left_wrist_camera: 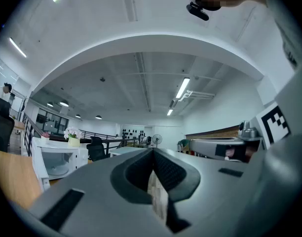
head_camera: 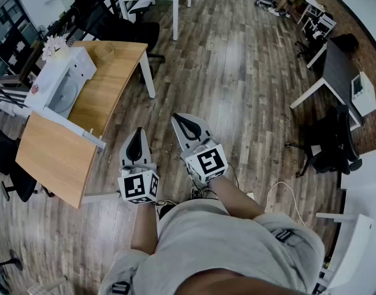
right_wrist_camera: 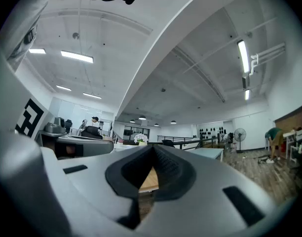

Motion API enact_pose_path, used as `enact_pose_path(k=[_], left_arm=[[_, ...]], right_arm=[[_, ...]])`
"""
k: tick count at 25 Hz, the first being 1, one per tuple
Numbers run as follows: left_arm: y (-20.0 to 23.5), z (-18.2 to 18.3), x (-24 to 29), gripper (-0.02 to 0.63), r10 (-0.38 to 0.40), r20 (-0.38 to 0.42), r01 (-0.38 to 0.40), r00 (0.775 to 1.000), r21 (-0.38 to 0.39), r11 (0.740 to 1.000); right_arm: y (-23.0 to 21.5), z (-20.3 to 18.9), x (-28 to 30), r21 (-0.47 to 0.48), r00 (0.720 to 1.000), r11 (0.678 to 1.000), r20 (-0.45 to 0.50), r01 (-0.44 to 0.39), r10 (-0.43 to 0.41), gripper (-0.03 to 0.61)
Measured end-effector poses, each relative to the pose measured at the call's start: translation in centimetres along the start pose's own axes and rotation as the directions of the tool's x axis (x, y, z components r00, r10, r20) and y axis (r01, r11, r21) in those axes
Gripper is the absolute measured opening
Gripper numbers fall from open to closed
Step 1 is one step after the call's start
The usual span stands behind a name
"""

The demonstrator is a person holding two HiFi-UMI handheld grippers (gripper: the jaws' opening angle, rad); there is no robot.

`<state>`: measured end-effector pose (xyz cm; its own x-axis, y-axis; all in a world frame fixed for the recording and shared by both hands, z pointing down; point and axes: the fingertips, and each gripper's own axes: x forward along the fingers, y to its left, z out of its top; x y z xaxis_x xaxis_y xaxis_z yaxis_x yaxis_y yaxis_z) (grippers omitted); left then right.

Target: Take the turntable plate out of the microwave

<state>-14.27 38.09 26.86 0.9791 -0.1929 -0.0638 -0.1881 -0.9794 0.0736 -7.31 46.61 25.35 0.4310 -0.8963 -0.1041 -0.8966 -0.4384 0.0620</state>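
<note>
A white microwave point(head_camera: 60, 78) stands on a wooden table point(head_camera: 59, 155) at the left of the head view, its door point(head_camera: 71, 129) swung open. The round turntable plate point(head_camera: 66, 94) lies inside it. Both grippers hang over the floor to the right of the table, well short of the microwave. My left gripper point(head_camera: 136, 131) is shut with nothing in it, and so is my right gripper point(head_camera: 179, 119). In the left gripper view the closed left gripper point(left_wrist_camera: 152, 153) points past the microwave point(left_wrist_camera: 59, 159) at the left. The right gripper point(right_wrist_camera: 152, 148) shows closed in its own view.
White flowers point(head_camera: 53, 45) sit on top of the microwave, and a small basket point(head_camera: 104, 53) lies on the table behind it. Black office chairs point(head_camera: 123, 23) stand beyond the table. A dark desk point(head_camera: 338, 72) and chair point(head_camera: 329, 143) are at the right. Cables point(head_camera: 280, 192) lie on the wooden floor.
</note>
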Motion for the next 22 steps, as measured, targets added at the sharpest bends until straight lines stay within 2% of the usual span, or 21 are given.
enact_pose_path(k=[10,17,19,22], left_arm=[[-2.7,-2.1,1.3,0.012,0.008,-0.039,-0.008,0.999,0.003,1.000],[-3.5,-4.2,1.4,0.034,0.084,-0.090,-0.084,0.992,0.001,0.996],[-3.8,-5.2,1.1,0.063,0.105,-0.116,-0.105,0.988,0.001,0.994],[-3.5,-6.1,0.8,0.069,0.126,-0.143,-0.129,0.982,-0.007,0.992]], right_arm=[[-1.5,-1.8,-0.7,0.036,0.999,0.998,-0.022,-0.046,0.047,0.005],[-2.2,-3.3,-1.1,0.041,0.992,0.992,-0.025,-0.119,0.121,0.026],[-2.3,-4.3,-1.2,0.064,0.988,0.987,-0.036,-0.144,0.147,0.029],[-2.1,-5.4,-0.9,0.108,0.983,0.980,-0.050,-0.168,0.174,0.031]])
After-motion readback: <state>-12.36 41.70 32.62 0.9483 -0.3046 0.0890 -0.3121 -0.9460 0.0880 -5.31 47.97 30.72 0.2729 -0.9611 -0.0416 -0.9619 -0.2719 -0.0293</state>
